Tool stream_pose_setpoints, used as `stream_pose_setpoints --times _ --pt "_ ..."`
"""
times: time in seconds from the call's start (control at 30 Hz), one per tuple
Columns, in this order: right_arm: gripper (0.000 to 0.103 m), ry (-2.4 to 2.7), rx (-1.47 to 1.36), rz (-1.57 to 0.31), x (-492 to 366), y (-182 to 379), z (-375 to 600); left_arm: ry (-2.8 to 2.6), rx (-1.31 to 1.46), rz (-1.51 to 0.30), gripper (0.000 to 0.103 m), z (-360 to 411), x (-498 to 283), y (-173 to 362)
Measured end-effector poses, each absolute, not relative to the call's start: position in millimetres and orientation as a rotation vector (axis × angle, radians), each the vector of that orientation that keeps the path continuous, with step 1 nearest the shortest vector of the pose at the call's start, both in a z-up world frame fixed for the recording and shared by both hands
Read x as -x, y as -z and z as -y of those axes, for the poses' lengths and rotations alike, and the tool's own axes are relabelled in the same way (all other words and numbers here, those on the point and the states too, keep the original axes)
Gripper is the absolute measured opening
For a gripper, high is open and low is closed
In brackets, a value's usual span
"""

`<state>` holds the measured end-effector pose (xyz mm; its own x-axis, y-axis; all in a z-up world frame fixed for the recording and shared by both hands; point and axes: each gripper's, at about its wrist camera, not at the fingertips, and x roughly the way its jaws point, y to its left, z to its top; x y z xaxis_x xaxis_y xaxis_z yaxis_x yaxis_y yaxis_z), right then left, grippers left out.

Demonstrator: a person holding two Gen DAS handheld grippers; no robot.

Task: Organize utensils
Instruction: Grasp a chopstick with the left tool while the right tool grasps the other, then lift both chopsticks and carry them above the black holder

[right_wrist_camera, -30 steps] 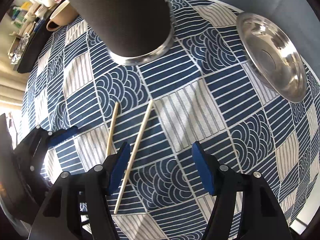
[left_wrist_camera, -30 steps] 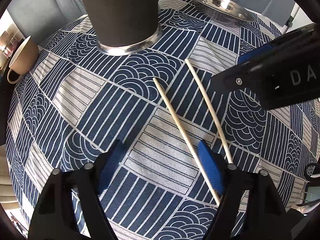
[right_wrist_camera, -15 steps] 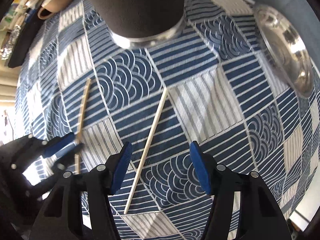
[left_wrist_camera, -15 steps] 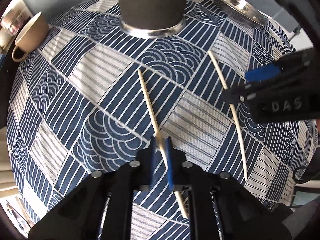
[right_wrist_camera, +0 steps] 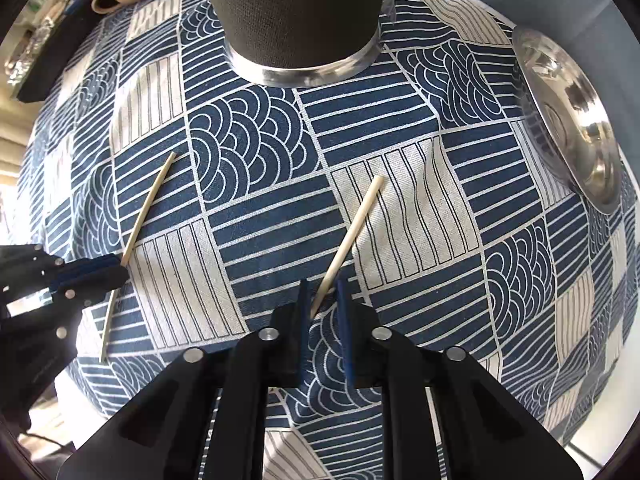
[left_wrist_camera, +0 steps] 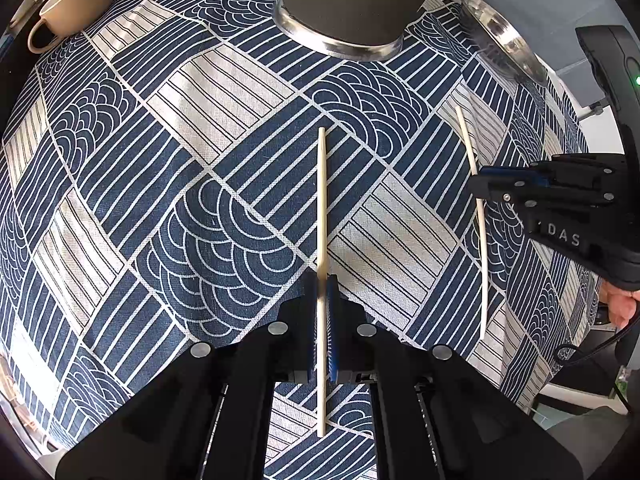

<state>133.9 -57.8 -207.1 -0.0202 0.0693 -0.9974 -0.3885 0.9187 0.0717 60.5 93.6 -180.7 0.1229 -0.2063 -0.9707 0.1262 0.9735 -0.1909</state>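
Note:
Two pale wooden chopsticks lie on a blue-and-white patterned cloth. My left gripper points down, its jaws closing tight on the left chopstick, which runs straight between the blue pads. In the right wrist view that gripper grips the same chopstick at the left edge. My right gripper is closing on the other chopstick, which crosses slantwise between its pads and touches both. The left wrist view shows it on that chopstick. A dark cylindrical holder stands behind.
A steel plate sits at the cloth's right edge, and a beige cup at the far left. The holder has a shiny metal base rim. The table's edge drops off close behind both grippers. A hand shows at the right.
Both grippers were open a second ago. The left slid over its chopstick and shut on it first; the right sank to the cloth and has just closed on the other chopstick.

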Motion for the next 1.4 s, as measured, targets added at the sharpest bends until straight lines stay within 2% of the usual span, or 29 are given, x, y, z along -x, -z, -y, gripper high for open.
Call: stream_pose_setpoints --times 0.13,0.4,0.53,0.63,0.9,1.03,1.4 --pt "0.001 -0.404 0.166 -1.575 -138 208 74 0.241 0.086 -1.449 0.005 -85 -63 183" --pt "0.000 -0.489 0.027 -1.549 -125 191 98 0.216 0.129 -1.422 0.005 -99 -55 167" --pt "0.000 -0.488 0.056 -1.519 -117 177 97 0.212 0.133 -1.389 0.005 -101 -55 153" --pt "0.005 -0.456 0.061 -1.557 -118 177 110 0.210 0.127 -1.373 0.005 -102 -54 145" --pt "0.005 -0.398 0.105 -1.602 -133 193 99 0.216 0.137 -1.333 0.005 -99 -51 129" --pt "0.012 -0.354 0.147 -1.625 -138 200 92 0.213 0.154 -1.325 0.005 -107 -48 128" --pt "0.015 -0.349 0.202 -1.662 -148 211 67 0.232 0.196 -1.326 0.005 -117 -51 132"
